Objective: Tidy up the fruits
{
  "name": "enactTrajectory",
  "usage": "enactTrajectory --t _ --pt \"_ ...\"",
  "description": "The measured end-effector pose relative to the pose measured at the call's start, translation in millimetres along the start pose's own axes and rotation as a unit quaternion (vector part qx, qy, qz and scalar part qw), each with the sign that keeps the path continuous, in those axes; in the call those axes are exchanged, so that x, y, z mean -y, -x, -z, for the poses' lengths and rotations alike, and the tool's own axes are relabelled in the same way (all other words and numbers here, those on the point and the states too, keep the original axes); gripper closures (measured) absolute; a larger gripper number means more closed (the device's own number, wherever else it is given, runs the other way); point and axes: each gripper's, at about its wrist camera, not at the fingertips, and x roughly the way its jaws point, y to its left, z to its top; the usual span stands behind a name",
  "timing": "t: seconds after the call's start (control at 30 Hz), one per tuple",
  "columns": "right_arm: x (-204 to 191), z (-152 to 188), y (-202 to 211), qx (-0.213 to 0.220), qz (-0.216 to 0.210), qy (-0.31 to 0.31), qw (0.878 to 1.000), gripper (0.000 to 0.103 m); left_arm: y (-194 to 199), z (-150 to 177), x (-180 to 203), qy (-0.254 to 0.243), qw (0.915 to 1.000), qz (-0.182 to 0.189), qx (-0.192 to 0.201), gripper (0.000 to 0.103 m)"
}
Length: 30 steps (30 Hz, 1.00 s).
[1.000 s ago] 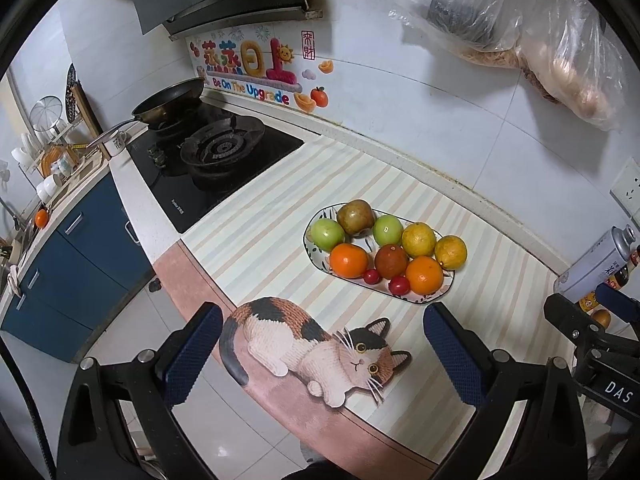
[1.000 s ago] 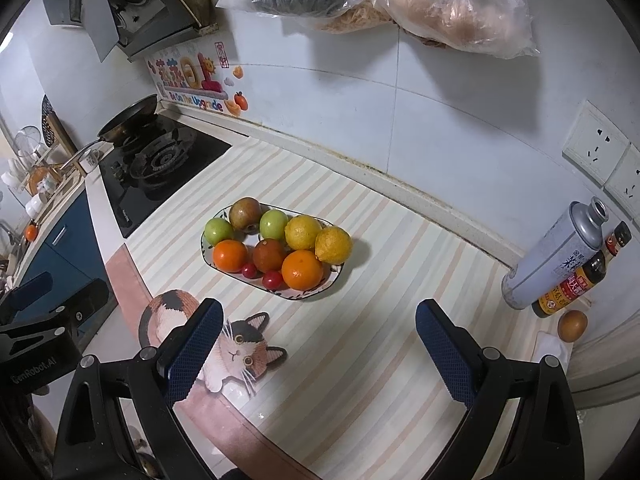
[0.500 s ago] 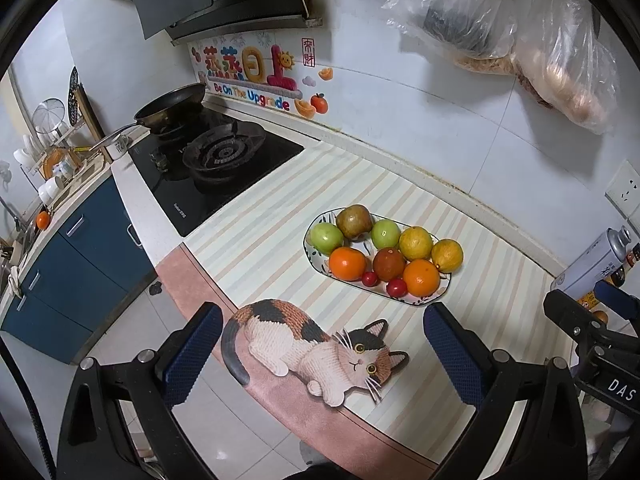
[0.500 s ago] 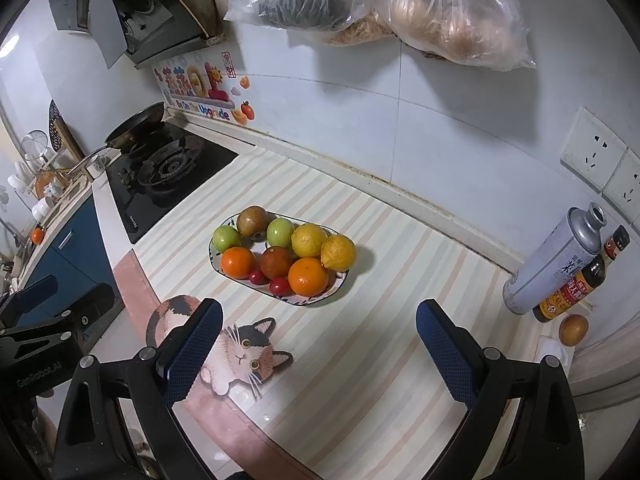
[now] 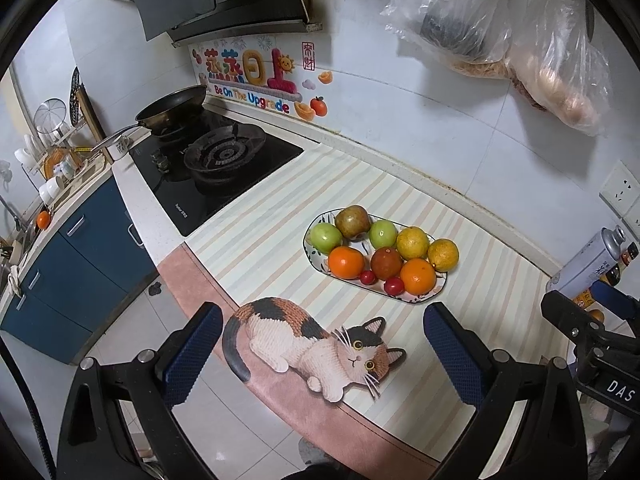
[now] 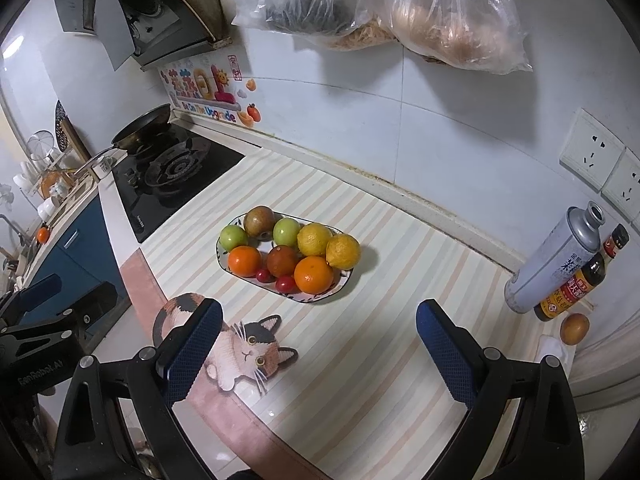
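Note:
An oval patterned plate (image 5: 314, 258) (image 6: 344, 284) sits on the striped counter mat, filled with several fruits: two green apples, a brown pear (image 5: 352, 221), oranges (image 5: 418, 276), yellow citrus (image 6: 343, 251) and small red tomatoes (image 6: 286, 283). My left gripper (image 5: 320, 332) is open and empty, held above the counter's front edge, short of the plate. My right gripper (image 6: 318, 330) is open and empty, also short of the plate and to its right. Each gripper shows at the edge of the other's view.
A gas hob (image 5: 216, 168) with a frying pan (image 5: 172, 106) lies left of the mat. A spray can (image 6: 554, 258), a sauce bottle (image 6: 580, 280) and a brown egg (image 6: 574, 328) stand at the right. Plastic bags (image 6: 400, 4) hang on the wall above. A cat picture (image 5: 316, 346) marks the mat's front.
Both grippers have pulled back and risen slightly; the plate sits a little farther away in both views. Both remain open and empty.

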Motion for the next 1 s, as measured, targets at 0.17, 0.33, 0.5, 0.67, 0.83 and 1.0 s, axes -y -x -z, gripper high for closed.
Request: enactTrajectory --t 0.17,0.33,0.5,0.67,0.83,1.0 --pt "0 4 4 0.0 -0.001 0.001 1.0 0.003 6 1 2 0.001 1.0 0.0 0.003 0.0" --pt "0 3 4 -0.001 -0.003 0.001 1.0 0.003 7 2 1 0.002 1.0 -0.001 0.003 0.0" --pt "-2 7 11 0.003 -0.005 0.003 1.0 0.003 12 5 3 0.002 1.0 0.0 0.005 0.0" --pt "-2 8 14 0.003 -0.007 0.003 1.0 0.003 13 5 3 0.002 1.0 0.0 0.004 0.0" --pt "-2 8 14 0.004 -0.007 0.003 1.0 0.003 18 7 6 0.004 1.0 0.0 0.006 0.0" --pt "-1 9 14 0.004 -0.007 0.003 1.0 0.003 19 8 7 0.004 1.0 0.0 0.007 0.0"
